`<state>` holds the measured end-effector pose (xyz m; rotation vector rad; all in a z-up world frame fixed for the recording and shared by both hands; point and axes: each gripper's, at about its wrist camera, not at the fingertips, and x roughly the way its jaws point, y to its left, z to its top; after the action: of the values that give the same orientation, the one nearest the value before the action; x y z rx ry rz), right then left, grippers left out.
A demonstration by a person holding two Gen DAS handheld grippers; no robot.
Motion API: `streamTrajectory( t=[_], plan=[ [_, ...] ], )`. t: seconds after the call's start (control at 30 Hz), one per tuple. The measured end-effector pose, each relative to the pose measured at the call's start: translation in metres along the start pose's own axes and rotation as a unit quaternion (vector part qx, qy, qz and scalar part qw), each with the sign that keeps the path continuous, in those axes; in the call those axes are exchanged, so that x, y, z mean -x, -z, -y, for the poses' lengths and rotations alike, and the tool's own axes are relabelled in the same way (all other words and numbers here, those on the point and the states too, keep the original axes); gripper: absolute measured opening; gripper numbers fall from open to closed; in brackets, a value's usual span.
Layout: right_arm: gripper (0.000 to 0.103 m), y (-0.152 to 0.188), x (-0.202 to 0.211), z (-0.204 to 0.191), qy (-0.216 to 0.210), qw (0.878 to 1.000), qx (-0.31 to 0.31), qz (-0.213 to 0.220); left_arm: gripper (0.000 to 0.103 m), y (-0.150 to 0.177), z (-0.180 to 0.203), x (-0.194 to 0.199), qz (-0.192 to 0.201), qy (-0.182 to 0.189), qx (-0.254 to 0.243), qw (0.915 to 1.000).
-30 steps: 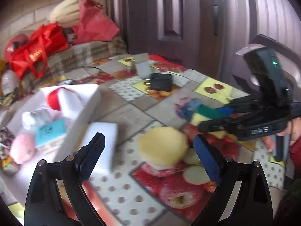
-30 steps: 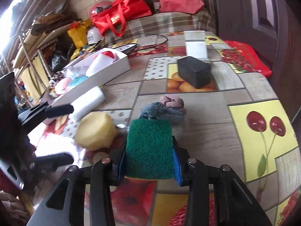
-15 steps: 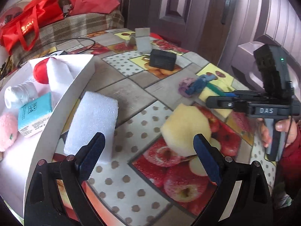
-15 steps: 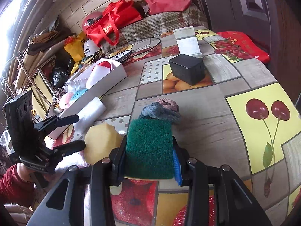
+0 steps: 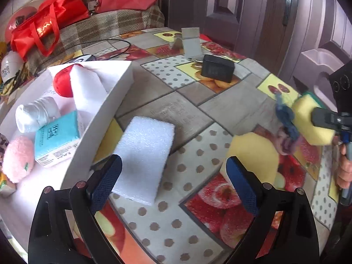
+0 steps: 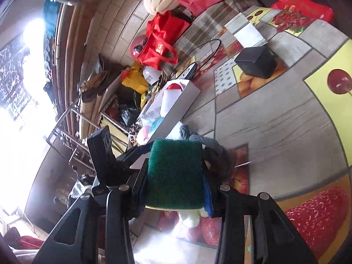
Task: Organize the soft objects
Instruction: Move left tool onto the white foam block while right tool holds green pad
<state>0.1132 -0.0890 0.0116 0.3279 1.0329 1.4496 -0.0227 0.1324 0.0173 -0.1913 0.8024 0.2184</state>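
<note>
- The right gripper [image 6: 176, 184] is clamped on a scouring sponge [image 6: 175, 173]; the green scrub face fills the gap between its fingers, with a yellow foam edge showing beneath. From the left wrist view that sponge [image 5: 312, 123] appears at the far right, held above the table [image 5: 176, 101], yellow side showing.
- The left gripper [image 5: 173, 178] stands wide open and holds nothing; it hangs over the tablecloth.
- A white foam block [image 5: 143, 156] lies flat on the table just ahead of the left finger, beside the white tray [image 5: 105, 114].
- A round yellow sponge [image 5: 253, 154] lies just ahead of the right finger of the left gripper.
- A crumpled blue and pink cloth [image 5: 286, 129] lies between the yellow sponge and the held scouring sponge.
- The tray, on the left, holds a red ball [image 5: 62, 83], a tall white foam piece [image 5: 88, 90], a white bottle [image 5: 36, 114] on its side, a teal tissue pack [image 5: 57, 138] and a pink plush ball [image 5: 17, 158].
- Farther off, a black box [image 5: 216, 71] sits on the tablecloth.
</note>
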Motion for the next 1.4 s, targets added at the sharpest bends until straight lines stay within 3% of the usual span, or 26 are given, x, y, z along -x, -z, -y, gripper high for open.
streamTrajectory(
  t=[0.07, 0.1, 0.17, 0.23, 0.4, 0.5, 0.67, 0.8, 1.0, 1.23, 1.33, 1.4],
  plan=[
    [0.040, -0.002, 0.013, -0.009, 0.056, 0.997, 0.039, 0.036, 0.096, 0.002, 0.004, 0.011, 0.009, 0.041, 0.006, 0.9991],
    [0.040, -0.003, 0.020, -0.014, 0.070, 0.995, 0.054, 0.050, 0.096, 0.002, 0.006, 0.017, 0.025, 0.034, 0.005, 0.9991],
    [0.040, -0.003, 0.029, -0.024, 0.091, 0.991, 0.075, 0.068, 0.096, 0.000, 0.007, 0.027, 0.062, -0.029, -0.003, 0.9977],
    [0.040, -0.001, 0.034, -0.033, 0.090, 0.989, 0.093, 0.075, 0.096, -0.007, 0.001, 0.029, 0.074, -0.061, -0.007, 0.9954],
    [0.040, 0.009, 0.033, -0.047, 0.086, 0.987, 0.111, 0.084, 0.096, -0.015, -0.003, -0.009, -0.007, -0.018, -0.009, 0.9998],
    [0.040, 0.013, 0.029, -0.045, 0.075, 0.989, 0.103, 0.077, 0.096, -0.011, 0.008, -0.018, 0.004, -0.070, -0.041, 0.9967],
    [0.040, 0.014, 0.028, -0.040, 0.067, 0.990, 0.092, 0.079, 0.096, -0.016, 0.001, -0.003, 0.059, -0.077, -0.016, 0.9951],
    [0.041, 0.014, 0.029, -0.032, 0.065, 0.992, 0.076, 0.082, 0.096, -0.020, -0.009, -0.016, 0.018, -0.065, -0.012, 0.9976],
    [0.041, 0.017, 0.028, -0.028, 0.065, 0.993, 0.066, 0.080, 0.070, -0.015, -0.003, -0.027, -0.007, -0.087, -0.038, 0.9955],
    [0.041, 0.019, 0.027, -0.036, 0.065, 0.991, 0.081, 0.082, 0.065, -0.014, -0.010, -0.032, -0.019, -0.081, -0.028, 0.9961],
    [0.041, 0.020, 0.026, -0.044, 0.073, 0.989, 0.095, 0.087, 0.059, -0.009, -0.007, -0.024, -0.008, -0.067, -0.034, 0.9972],
    [0.041, 0.021, 0.024, -0.051, 0.087, 0.985, 0.114, 0.092, 0.059, -0.003, -0.001, -0.008, 0.023, -0.058, -0.040, 0.9973]
  ],
)
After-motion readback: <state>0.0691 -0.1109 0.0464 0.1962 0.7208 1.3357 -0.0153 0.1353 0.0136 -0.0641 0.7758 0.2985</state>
